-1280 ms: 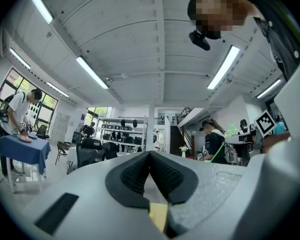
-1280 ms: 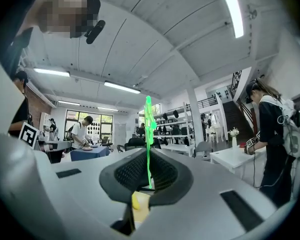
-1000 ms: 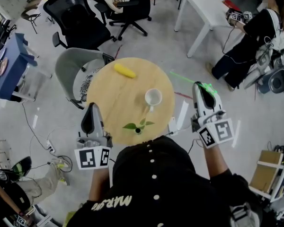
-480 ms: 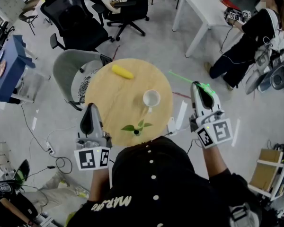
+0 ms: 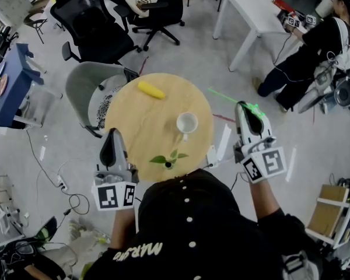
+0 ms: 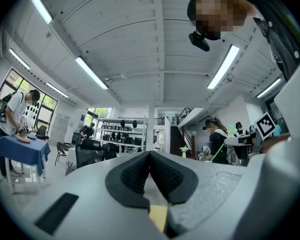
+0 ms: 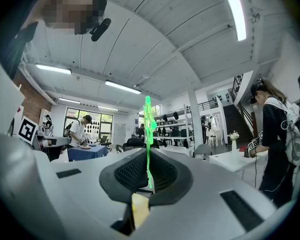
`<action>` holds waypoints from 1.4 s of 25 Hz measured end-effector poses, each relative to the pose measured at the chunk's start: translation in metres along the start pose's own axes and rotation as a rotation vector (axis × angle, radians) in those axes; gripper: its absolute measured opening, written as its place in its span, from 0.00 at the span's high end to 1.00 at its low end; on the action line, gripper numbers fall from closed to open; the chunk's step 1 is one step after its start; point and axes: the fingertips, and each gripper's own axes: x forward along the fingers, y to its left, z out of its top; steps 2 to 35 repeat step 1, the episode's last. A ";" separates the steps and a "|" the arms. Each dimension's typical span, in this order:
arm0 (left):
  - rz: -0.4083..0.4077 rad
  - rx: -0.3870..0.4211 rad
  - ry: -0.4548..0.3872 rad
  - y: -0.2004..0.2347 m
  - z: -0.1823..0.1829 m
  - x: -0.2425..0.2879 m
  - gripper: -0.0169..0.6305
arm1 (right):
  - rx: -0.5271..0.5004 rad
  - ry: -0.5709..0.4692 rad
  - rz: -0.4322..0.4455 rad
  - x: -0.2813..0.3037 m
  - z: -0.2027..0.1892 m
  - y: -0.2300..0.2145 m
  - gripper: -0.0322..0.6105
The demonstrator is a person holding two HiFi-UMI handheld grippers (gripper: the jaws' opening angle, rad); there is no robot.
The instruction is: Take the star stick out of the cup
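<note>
one star stick (image 5: 227, 97) clamped in right gripper (image 5: 248, 107), well clear of cup (image 5: 187, 122); left gripper (image 5: 112, 135) closed, seemingly empty

The person in khaki trousers (image 5: 84, 247) at lower left now lies closer to the bottom edge, mostly out of the head view.

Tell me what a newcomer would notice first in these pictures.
The bright green star stick stands out first: the right gripper pinches it beyond the right edge of the round wooden table. On the table, the white cup stands to the right, a yellow object lies at the far side and a small leafy plant at the near edge.
</note>
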 end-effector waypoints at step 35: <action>0.001 0.000 0.000 0.001 -0.001 -0.001 0.97 | -0.001 0.000 0.000 0.001 0.000 0.001 0.93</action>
